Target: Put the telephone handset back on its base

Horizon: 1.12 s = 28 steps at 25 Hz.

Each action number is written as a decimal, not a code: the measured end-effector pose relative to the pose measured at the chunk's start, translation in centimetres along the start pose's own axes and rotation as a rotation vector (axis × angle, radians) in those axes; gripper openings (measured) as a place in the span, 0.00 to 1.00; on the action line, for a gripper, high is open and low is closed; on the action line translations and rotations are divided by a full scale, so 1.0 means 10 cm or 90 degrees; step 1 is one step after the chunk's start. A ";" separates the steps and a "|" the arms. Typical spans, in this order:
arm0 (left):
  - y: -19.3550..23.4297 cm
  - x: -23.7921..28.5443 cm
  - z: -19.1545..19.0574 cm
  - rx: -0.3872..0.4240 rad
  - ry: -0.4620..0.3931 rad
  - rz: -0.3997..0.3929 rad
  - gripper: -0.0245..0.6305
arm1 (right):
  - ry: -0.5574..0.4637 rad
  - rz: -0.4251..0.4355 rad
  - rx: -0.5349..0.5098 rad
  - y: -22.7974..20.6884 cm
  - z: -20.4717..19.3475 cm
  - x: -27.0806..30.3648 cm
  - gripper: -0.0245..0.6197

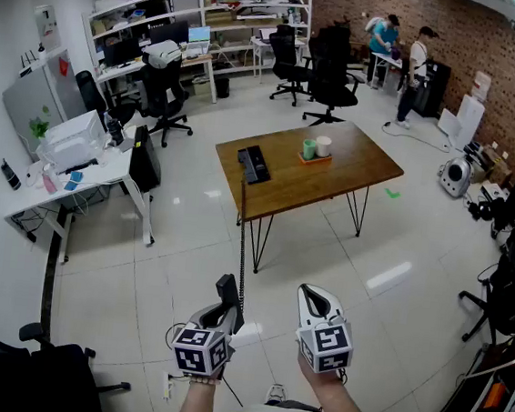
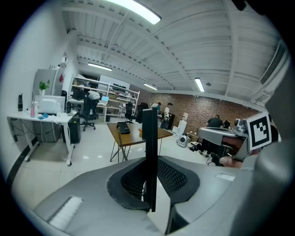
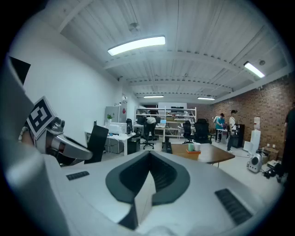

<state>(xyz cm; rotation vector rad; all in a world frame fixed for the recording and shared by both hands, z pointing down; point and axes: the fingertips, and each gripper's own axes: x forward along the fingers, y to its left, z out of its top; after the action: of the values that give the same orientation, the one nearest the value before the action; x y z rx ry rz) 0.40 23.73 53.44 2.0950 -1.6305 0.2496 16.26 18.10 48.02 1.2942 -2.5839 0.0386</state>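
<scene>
No legible txt, brand, no. or label anywhere. Closest to signs: b/w square code patterns on cubes of left gripper (image 1: 226, 309) & right gripper (image 1: 318, 300), blocks only, no letters or digits. Same patterns seen again in both gripper views, still w/o chars. Red sticker (image 1: 64, 66) on grey fridge (image 1: 30, 103) at left wall: too small to read. Monitor (image 1: 200, 34) on far desk lit, content too small to read.
</scene>
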 end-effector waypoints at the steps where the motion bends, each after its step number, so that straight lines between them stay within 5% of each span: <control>1: 0.00 0.04 0.02 0.000 0.001 0.003 0.14 | 0.000 0.004 -0.002 -0.03 0.01 0.03 0.04; 16: 0.08 0.59 0.16 -0.011 0.013 0.009 0.14 | 0.007 0.017 0.006 -0.42 -0.03 0.48 0.04; 28: 0.68 1.54 0.76 -0.016 0.028 -0.029 0.14 | 0.003 -0.006 0.020 -0.85 0.27 1.64 0.04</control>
<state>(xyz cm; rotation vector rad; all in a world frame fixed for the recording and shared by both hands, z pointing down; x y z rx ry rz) -2.83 5.60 54.97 2.0905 -1.5511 0.2565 13.00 -0.30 48.49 1.3159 -2.5838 0.0809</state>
